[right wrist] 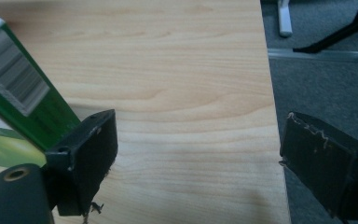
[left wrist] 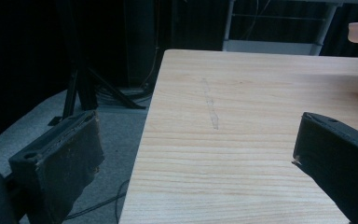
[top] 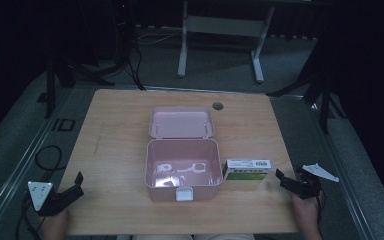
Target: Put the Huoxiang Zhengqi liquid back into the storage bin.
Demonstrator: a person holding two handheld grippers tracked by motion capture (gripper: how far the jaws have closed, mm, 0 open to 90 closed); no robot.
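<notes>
On the table, a pink box sits at the centre with its lid swung open and lying back at 12 o'clock of the tub. The inside of the box carries pale reflections, and a white latch sits on its wall at 6 o'clock. A green-and-white carton lies flat just beside the box at 3 o'clock; whether the 2 touch I cannot tell.

The right gripper rests near the table's edge at 3 o'clock of the carton, close to it but not touching. In the right gripper view its 2 jaws stand spread wide with only bare wood between them, and the carton shows its barcode at 10 o'clock, just beyond the left jaw.

The left gripper sits at the table's corner at 9 o'clock of the box, well apart from it. In the left gripper view its jaws are also spread wide with nothing between them: 1 hangs over the floor, the other over the wood, where a faint scuff runs toward 12 o'clock.
</notes>
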